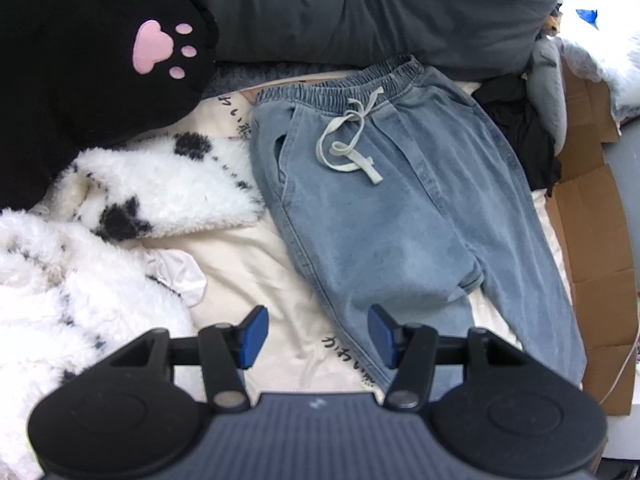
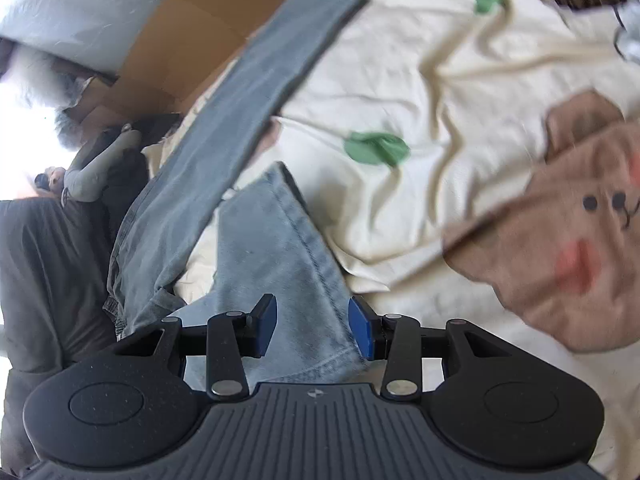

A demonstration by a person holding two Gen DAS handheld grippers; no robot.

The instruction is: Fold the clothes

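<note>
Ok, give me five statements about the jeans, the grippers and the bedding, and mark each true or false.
1. The light blue denim jeans lie flat with the waistband away from the left gripper. True.
2. The jeans' pale drawstring is tied. True.
3. The left gripper is clamped on the jeans. False: its jaws are open, holding nothing.
4. The black plush cushion carries a green paw print. False: the paw print is pink.
5. The right gripper hovers over bare sheet. False: a jeans leg hem lies between its open blue fingers.
</note>
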